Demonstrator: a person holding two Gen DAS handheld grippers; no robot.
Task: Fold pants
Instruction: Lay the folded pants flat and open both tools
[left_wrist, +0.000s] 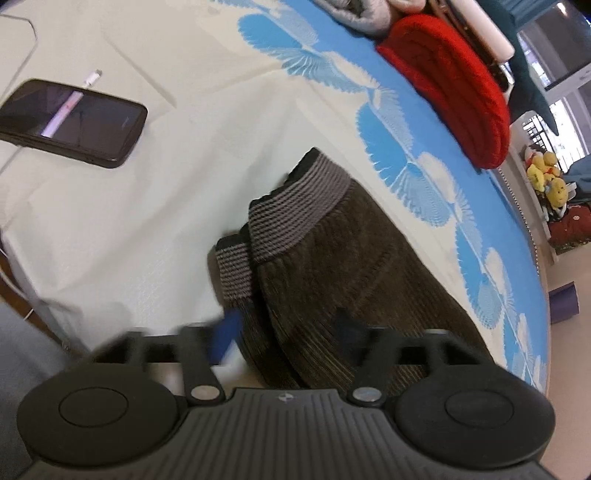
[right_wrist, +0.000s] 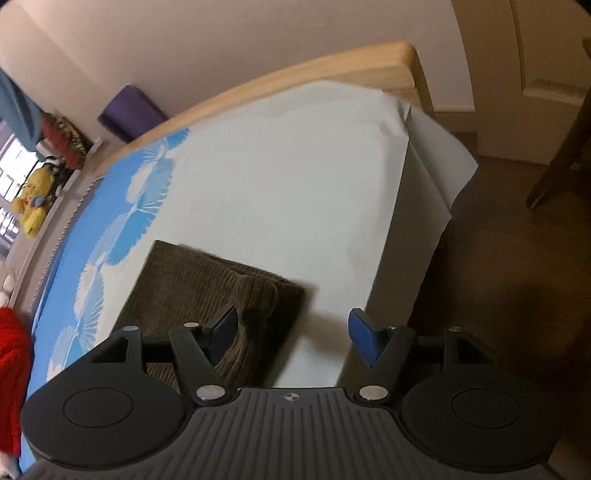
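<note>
The brown corduroy pants (left_wrist: 332, 266) lie folded into a compact stack on the bed, the grey ribbed waistband (left_wrist: 295, 210) on top and facing away. My left gripper (left_wrist: 288, 332) is open just above the near edge of the stack, one blue pad (left_wrist: 229, 332) to its left. In the right wrist view the folded pants (right_wrist: 199, 291) lie below and left. My right gripper (right_wrist: 295, 332) is open and empty, its left pad over the pants' corner, its right pad (right_wrist: 364, 336) over the bare sheet.
A black phone (left_wrist: 70, 122) and a white cable end lie on the sheet at the left. A folded red garment (left_wrist: 454, 85) and grey clothes lie at the far side. The bed edge (right_wrist: 388, 236) drops to the brown floor on the right. Wooden headboard behind.
</note>
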